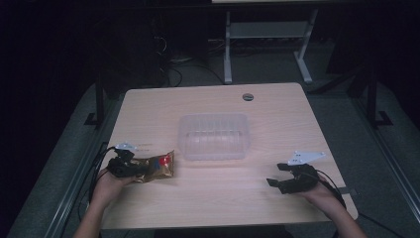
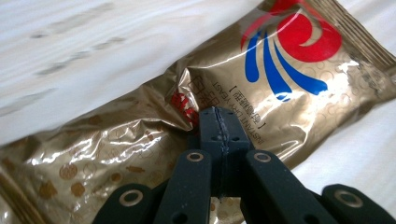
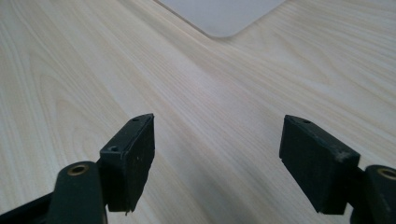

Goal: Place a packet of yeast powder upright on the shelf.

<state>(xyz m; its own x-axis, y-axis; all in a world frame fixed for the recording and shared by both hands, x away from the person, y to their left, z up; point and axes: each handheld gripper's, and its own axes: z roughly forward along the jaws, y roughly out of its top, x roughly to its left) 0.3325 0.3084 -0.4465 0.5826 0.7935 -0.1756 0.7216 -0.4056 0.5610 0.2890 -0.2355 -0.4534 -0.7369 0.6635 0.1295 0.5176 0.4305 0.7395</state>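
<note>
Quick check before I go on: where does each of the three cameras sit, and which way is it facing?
High view: above the person's side, facing forward and down on the table; forearms, both grippers, clear tub.
Left gripper view: on the left gripper, facing its shut jaws on the gold packet.
Right gripper view: on the right gripper, open over bare wood.
Shared: high and left both show the packet.

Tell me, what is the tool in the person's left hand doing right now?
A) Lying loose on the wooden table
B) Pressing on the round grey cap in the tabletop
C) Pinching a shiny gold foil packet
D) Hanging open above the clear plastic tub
C: in the left gripper view the left gripper has its black fingers closed together on the shiny gold foil packet with red and blue swirls.
</note>
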